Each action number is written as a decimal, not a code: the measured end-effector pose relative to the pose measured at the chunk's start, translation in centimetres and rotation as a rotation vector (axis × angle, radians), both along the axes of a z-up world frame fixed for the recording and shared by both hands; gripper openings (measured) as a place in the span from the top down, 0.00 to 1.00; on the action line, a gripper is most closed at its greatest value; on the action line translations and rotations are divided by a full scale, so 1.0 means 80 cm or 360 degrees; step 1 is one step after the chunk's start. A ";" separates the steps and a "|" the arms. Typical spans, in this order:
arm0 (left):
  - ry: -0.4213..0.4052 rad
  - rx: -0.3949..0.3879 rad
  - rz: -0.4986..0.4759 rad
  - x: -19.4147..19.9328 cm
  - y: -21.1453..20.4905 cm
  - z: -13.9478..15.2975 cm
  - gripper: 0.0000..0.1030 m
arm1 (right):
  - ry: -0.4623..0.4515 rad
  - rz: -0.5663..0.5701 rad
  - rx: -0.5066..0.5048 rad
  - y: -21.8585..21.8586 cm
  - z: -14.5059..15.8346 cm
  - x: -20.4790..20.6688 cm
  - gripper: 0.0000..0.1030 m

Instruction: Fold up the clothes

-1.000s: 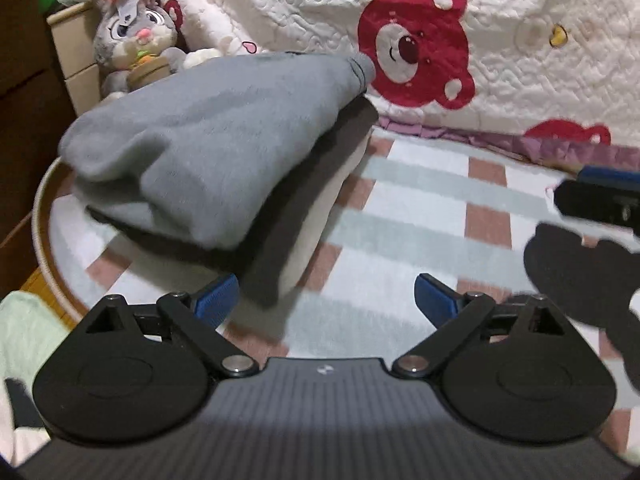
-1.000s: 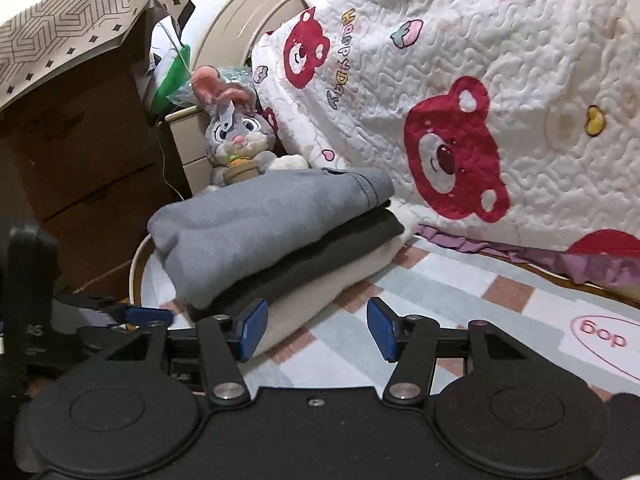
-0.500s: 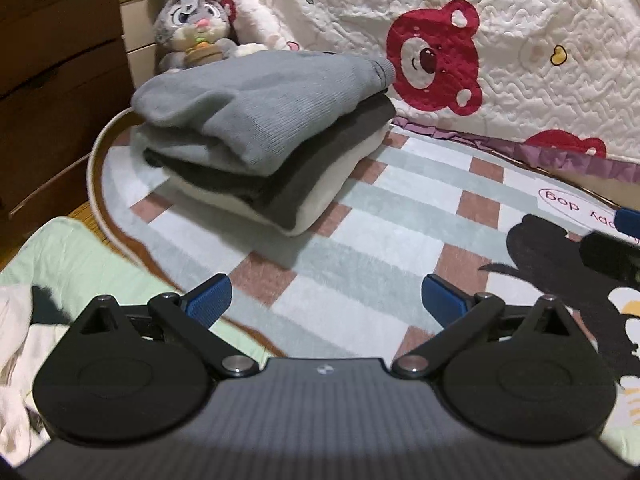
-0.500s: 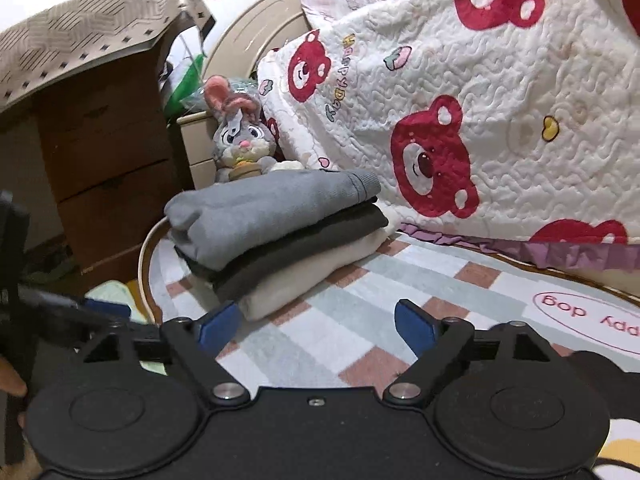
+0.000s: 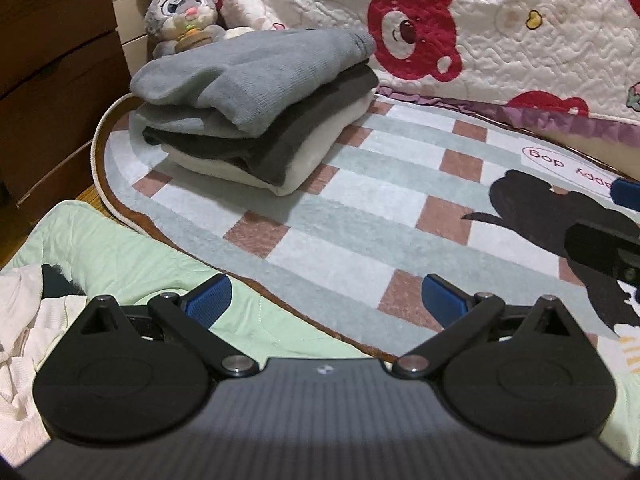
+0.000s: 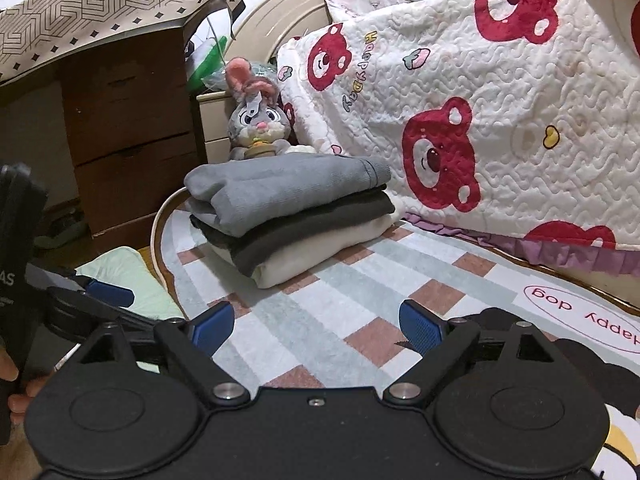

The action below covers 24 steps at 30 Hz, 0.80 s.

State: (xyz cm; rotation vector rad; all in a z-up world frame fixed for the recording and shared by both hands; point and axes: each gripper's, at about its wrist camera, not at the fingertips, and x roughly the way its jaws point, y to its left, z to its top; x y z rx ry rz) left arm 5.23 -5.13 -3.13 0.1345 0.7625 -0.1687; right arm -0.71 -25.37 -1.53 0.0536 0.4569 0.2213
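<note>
While you held both tools over the checked rug (image 5: 360,208), your left gripper (image 5: 324,300) had its blue pads wide apart with nothing between them. Your right gripper (image 6: 316,326) had just been opening, and its pads were wide apart and empty too. Past them on the rug sat the pile of folded clothes (image 6: 292,216): grey on top, dark grey in the middle, cream at the bottom. Just behind the pile sat a toy bunny (image 6: 254,124). Beside the rug, near your left gripper, lay a light green cloth (image 5: 132,264).

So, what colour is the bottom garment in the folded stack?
Cream bottom garment; the right wrist view shows it best.
</note>
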 end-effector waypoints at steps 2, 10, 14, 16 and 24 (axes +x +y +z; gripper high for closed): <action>-0.0015 0.0005 -0.0010 -0.003 -0.002 0.002 0.00 | 0.0002 -0.0008 0.0002 -0.001 -0.001 0.000 0.11; -0.0037 0.0017 -0.0041 -0.004 -0.006 0.005 0.00 | 0.0008 -0.0031 0.0024 -0.006 -0.004 -0.002 0.11; -0.0043 0.0026 -0.0048 -0.005 -0.009 0.005 0.00 | 0.0012 -0.0036 0.0023 -0.006 -0.005 -0.002 0.11; -0.0048 0.0034 -0.0050 -0.006 -0.010 0.005 0.00 | 0.0012 -0.0037 0.0025 -0.006 -0.005 -0.003 0.11; -0.0067 0.0039 -0.0046 -0.009 -0.013 0.006 0.00 | 0.0019 -0.0040 0.0027 -0.007 -0.007 -0.003 0.11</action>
